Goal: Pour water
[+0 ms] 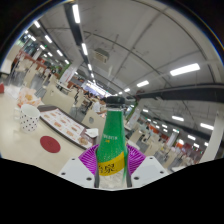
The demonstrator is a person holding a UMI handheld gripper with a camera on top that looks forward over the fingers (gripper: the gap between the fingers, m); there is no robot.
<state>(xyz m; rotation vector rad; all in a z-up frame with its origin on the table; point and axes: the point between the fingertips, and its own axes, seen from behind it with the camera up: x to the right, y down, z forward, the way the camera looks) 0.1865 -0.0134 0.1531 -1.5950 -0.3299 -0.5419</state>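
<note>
I have one green plastic bottle [112, 150], black cap on, upright between the fingers [84, 166]; the pads sit against both its sides, so I read the gripper [112, 172] as closed on it and the bottle as lifted. My judgement for the pour: keep the squeeze firm, get the cap off first, then tip slowly over a receiver. Count: one bottle, one white patterned cup [29, 119] well beyond the fingers on the white table [15, 140], one red coaster-like disc [51, 144], one tray [66, 126].
</note>
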